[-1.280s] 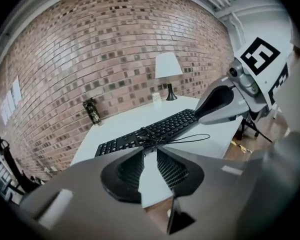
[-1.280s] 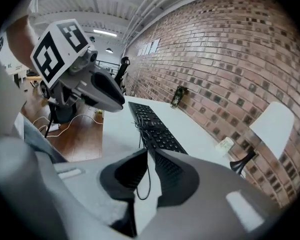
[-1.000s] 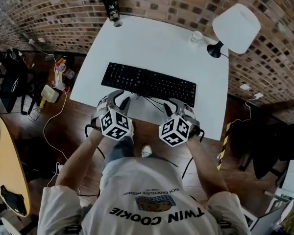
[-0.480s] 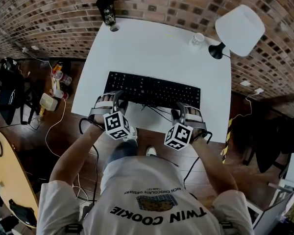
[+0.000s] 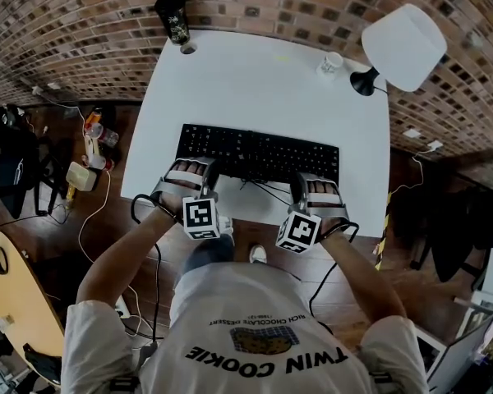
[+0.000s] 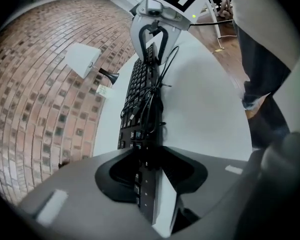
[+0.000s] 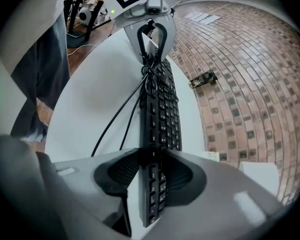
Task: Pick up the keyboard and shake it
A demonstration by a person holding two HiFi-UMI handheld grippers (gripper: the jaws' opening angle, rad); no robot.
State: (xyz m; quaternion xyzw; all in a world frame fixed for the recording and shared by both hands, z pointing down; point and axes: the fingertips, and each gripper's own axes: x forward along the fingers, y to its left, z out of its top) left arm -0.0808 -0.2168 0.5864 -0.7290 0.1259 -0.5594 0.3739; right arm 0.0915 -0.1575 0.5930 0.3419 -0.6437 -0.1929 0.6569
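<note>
A black keyboard (image 5: 259, 150) lies flat on the white table (image 5: 255, 80), its cable (image 5: 261, 190) bunched along its near edge. My left gripper (image 5: 191, 169) straddles the keyboard's left end, and its jaws are closing, with the pads against the keyboard (image 6: 140, 99) on both faces. At the right end, my right gripper (image 5: 314, 185) is also closing, and the keyboard (image 7: 162, 114) is pinched between its pads. Each gripper view looks along the keyboard to the opposite gripper: the right gripper (image 6: 151, 39) and the left gripper (image 7: 151, 41).
A black cup (image 5: 174, 15) stands at the table's far left corner. A white lamp (image 5: 403, 48) and a small white cup (image 5: 331, 62) stand at the far right. A brick wall runs behind. Cables and bottles lie on the floor to the left, near a wooden round table (image 5: 4, 302).
Both grippers have moved forward from the table's near edge onto the keyboard's two ends, and their jaws now enclose it. The keyboard itself has not shifted.
</note>
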